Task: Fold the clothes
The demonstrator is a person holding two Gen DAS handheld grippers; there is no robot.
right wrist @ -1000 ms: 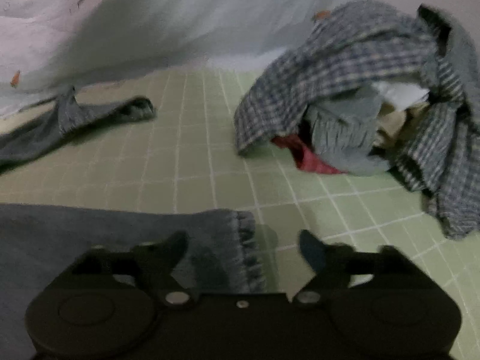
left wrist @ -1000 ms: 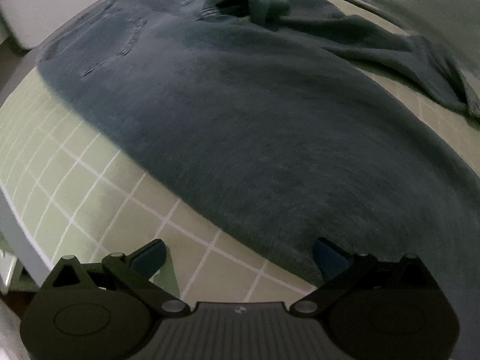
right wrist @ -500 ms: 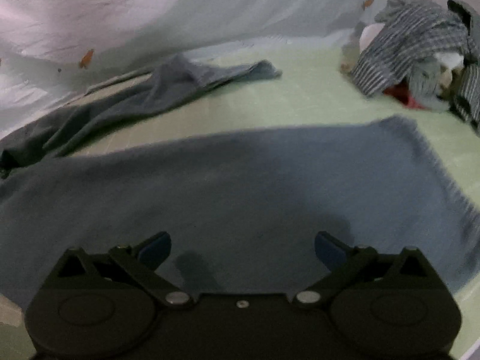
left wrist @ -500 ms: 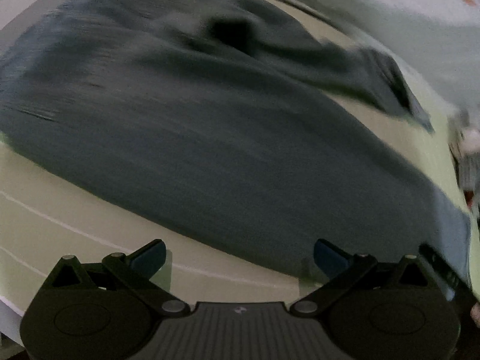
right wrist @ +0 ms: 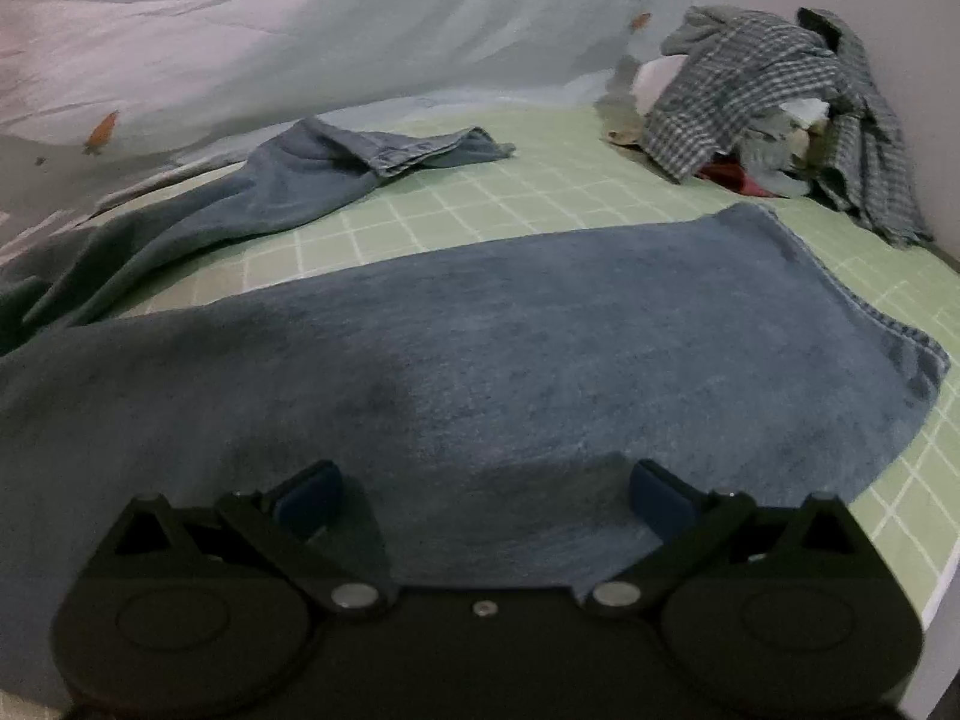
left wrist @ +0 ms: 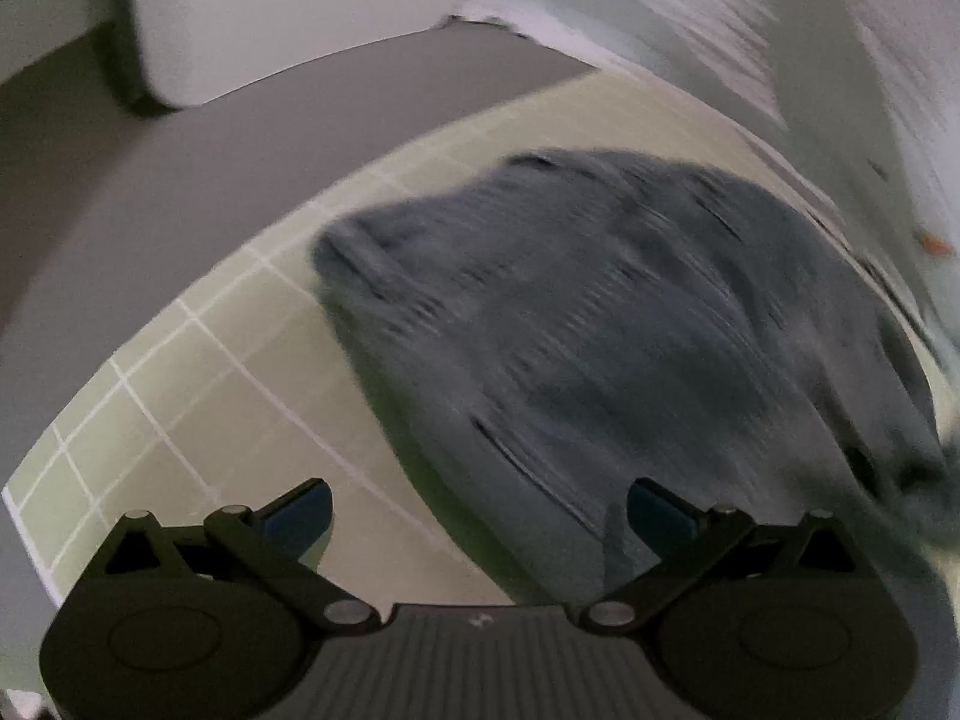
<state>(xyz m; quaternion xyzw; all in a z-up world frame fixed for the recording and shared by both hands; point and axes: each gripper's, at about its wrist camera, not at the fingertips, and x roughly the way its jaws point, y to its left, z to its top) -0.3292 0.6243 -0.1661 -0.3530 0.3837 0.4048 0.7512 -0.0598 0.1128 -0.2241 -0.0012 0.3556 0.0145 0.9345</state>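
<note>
The left gripper (left wrist: 479, 507) has its two blue-padded fingers spread wide apart and holds nothing. Its right fingertip (left wrist: 660, 513) lies over the near edge of the dark blue denim jeans (left wrist: 630, 324), while the other fingertip hangs over bare mat. In this view the jeans are blurred; their waist end forms a rumpled mound on the pale green grid-lined mat (left wrist: 198, 402). Beyond the mat's far edge runs a grey surface, and a white boxy object (left wrist: 282, 12) stands at the top left.

The right gripper (right wrist: 485, 489) is likewise wide open and empty, both fingertips poised directly over one broad trouser leg of the jeans (right wrist: 480, 360). Whether the pads touch the cloth cannot be told. That leg lies flat across the green mat (right wrist: 540, 198), its hemmed cuff (right wrist: 888, 330) pointing to the right. The other leg (right wrist: 288, 180) lies farther back, angled away, with its cuff crumpled and partly turned over near the mat's far edge.

A heap of unfolded clothes topped by a grey-and-white checked shirt (right wrist: 774, 96) sits in the far right corner of the mat, well apart from the jeans. A pale printed sheet (right wrist: 300, 30) rises behind the mat.
</note>
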